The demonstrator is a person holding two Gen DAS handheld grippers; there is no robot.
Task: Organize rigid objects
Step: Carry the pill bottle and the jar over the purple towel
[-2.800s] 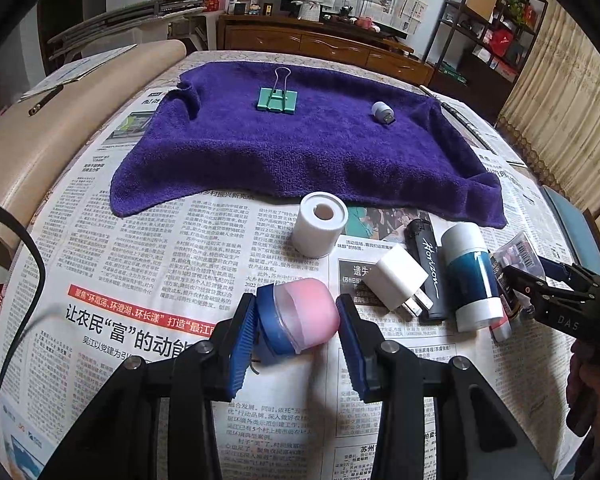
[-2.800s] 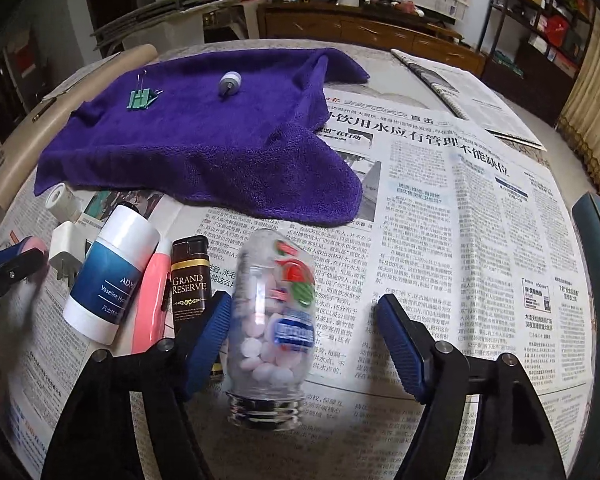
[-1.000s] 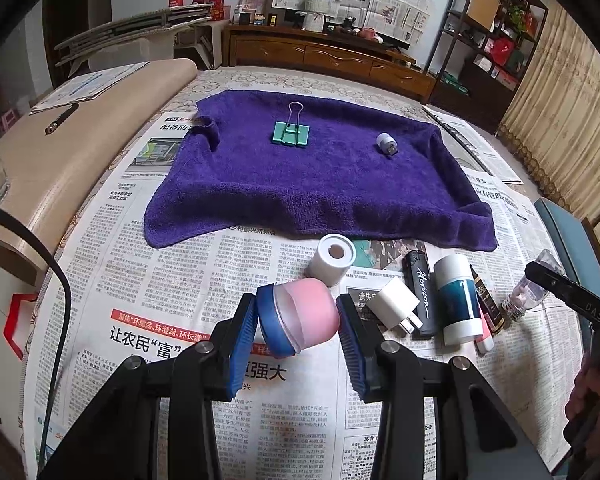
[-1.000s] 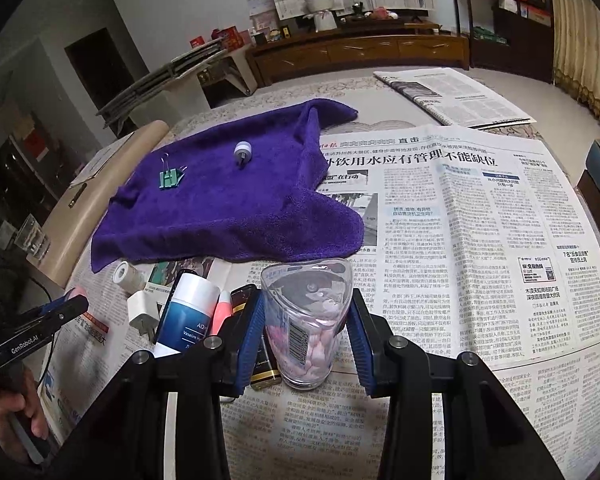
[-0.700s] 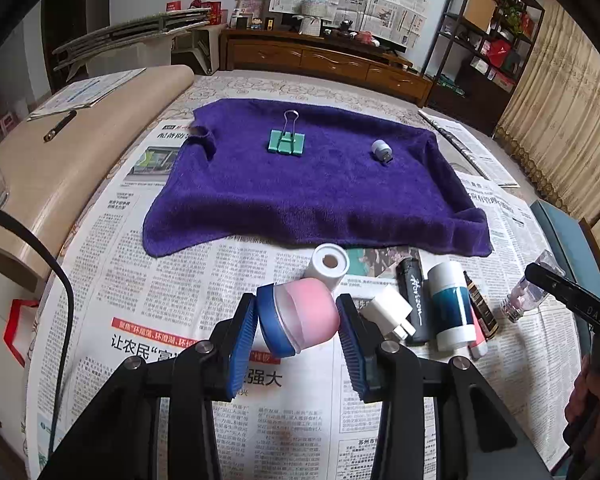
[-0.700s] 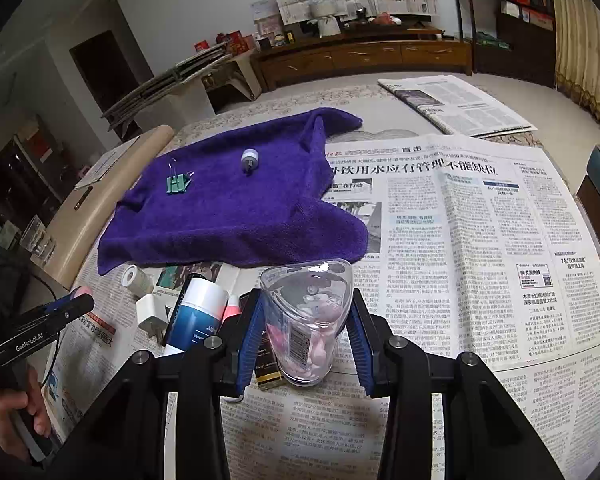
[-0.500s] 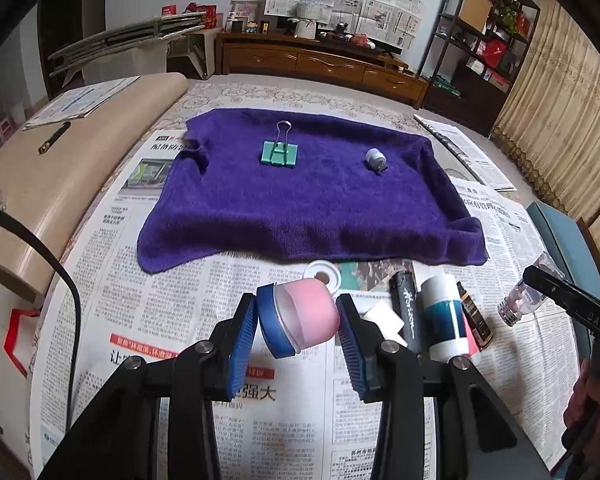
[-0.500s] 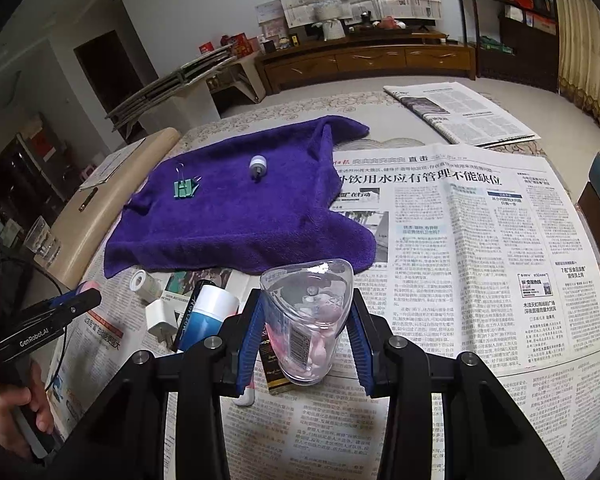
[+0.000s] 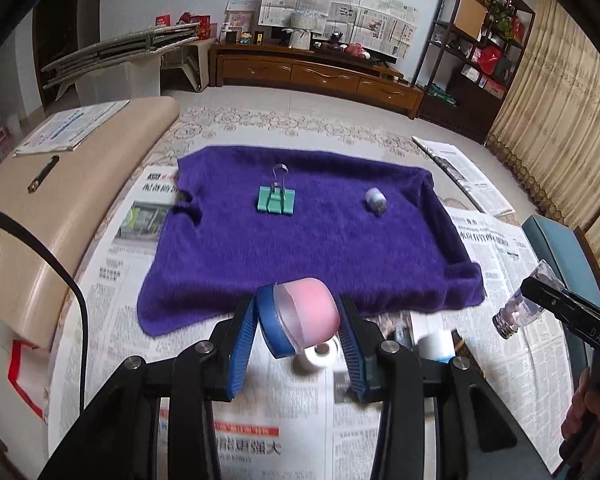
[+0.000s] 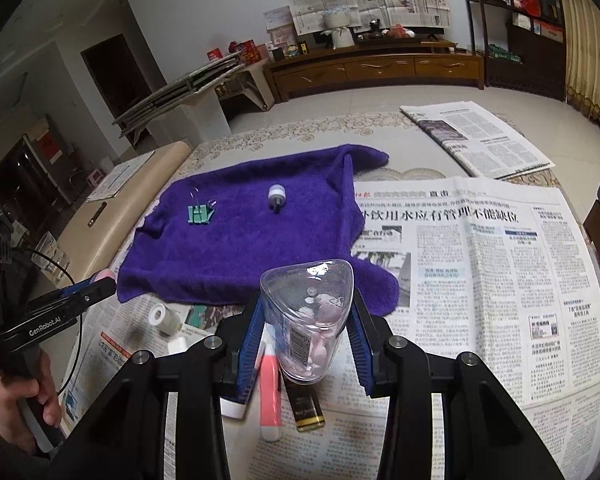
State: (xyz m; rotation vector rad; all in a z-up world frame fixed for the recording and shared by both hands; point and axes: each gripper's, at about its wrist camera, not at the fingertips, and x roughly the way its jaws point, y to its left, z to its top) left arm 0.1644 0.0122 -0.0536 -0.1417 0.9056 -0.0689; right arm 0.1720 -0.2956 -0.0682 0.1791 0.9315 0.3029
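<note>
My left gripper (image 9: 298, 334) is shut on a pink jar with a blue lid (image 9: 302, 322), held above the near edge of the purple towel (image 9: 300, 248). My right gripper (image 10: 306, 336) is shut on a clear plastic bottle of pink and white tablets (image 10: 306, 320), lifted over the newspaper; it also shows in the left wrist view (image 9: 524, 310). A green binder clip (image 9: 276, 199) and a small white-capped vial (image 9: 375, 199) lie on the towel.
On the newspaper (image 10: 480, 280) below the grippers lie a white tape roll (image 10: 160, 316), a pink tube (image 10: 270, 396), a black-and-gold lighter (image 10: 306, 406) and a white-capped bottle (image 9: 434, 344). A beige cushion (image 9: 40, 216) is at left, a folded newspaper (image 10: 476, 140) far right.
Both grippers have risen and moved toward the towel with their objects; the items on the newspaper now sit lower and are partly hidden behind the fingers.
</note>
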